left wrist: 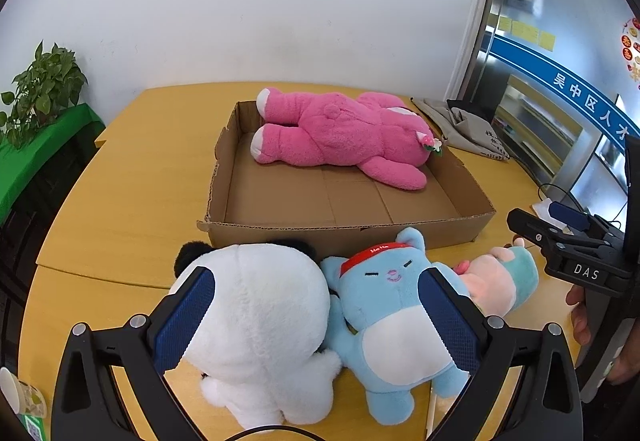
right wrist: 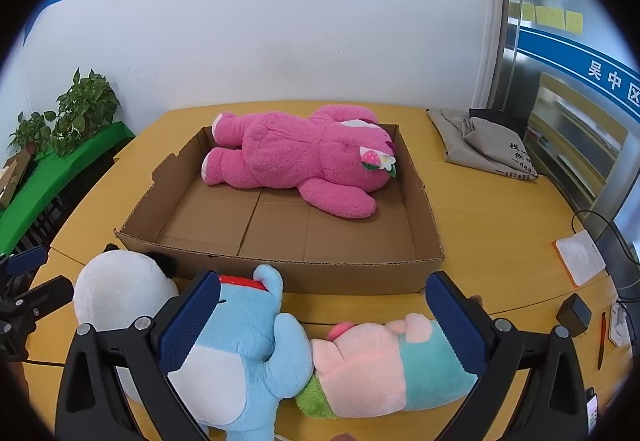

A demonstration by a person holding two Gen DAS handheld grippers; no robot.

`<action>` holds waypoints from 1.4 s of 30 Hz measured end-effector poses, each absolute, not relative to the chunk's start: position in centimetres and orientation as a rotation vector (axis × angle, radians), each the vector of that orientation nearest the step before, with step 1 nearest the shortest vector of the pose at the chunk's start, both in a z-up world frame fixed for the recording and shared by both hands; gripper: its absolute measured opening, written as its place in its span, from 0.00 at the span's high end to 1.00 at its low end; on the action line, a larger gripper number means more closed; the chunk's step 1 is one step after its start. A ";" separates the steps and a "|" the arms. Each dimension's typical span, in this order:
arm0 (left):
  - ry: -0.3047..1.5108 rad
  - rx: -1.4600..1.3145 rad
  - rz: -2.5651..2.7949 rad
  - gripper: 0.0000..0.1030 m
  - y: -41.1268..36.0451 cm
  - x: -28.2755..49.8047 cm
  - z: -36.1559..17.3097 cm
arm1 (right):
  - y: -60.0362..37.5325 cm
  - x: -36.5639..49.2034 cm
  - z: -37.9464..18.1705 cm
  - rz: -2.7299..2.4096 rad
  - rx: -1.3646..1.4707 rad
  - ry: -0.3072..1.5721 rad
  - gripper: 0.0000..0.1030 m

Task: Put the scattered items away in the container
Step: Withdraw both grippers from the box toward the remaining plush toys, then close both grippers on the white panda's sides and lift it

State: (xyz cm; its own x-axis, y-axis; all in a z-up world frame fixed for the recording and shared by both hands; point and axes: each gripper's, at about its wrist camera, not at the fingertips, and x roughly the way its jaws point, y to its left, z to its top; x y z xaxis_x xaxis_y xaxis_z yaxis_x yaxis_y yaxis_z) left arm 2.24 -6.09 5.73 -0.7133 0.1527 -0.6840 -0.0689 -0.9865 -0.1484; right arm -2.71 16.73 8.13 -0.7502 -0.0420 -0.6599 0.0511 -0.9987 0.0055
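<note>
A shallow cardboard box [left wrist: 340, 231] [right wrist: 280, 273] sits on the yellow table with a big pink plush bear [left wrist: 340, 131] [right wrist: 304, 157] lying in its far half. In front of the box lie a white panda plush [left wrist: 260, 321] [right wrist: 116, 293], a light blue cat plush [left wrist: 392, 317] [right wrist: 244, 357] and a pink-and-teal plush [left wrist: 504, 281] [right wrist: 384, 365]. My left gripper [left wrist: 316, 321] is open, its fingers straddling the panda and blue cat. My right gripper [right wrist: 320, 325] is open over the blue cat and pink-and-teal plush; it also shows in the left wrist view [left wrist: 560, 241].
A grey cloth bag [right wrist: 480, 145] [left wrist: 464, 129] lies at the table's far right. A white-orange pad [right wrist: 580, 257], a black adapter [right wrist: 574, 315] and cables lie at the right edge. A potted plant [right wrist: 80, 109] stands on a green shelf at the left. A paper cup [left wrist: 20, 393] is near left.
</note>
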 end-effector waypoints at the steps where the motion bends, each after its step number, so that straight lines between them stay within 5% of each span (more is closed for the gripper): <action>1: -0.172 -1.134 2.797 0.00 -6.2 2.3 5.7 | 16.8 -2.7 8.1 -2.896 1.091 0.017 0.00; 28: -0.286 -1.211 2.765 0.00 -10.0 2.0 3.4 | 14.1 -2.2 7.3 -2.775 1.071 0.008 0.00; 42: -0.437 -1.414 2.648 0.00 -17.2 -1.6 -2.8 | -1.5 0.0 -0.4 -2.248 1.138 0.143 0.00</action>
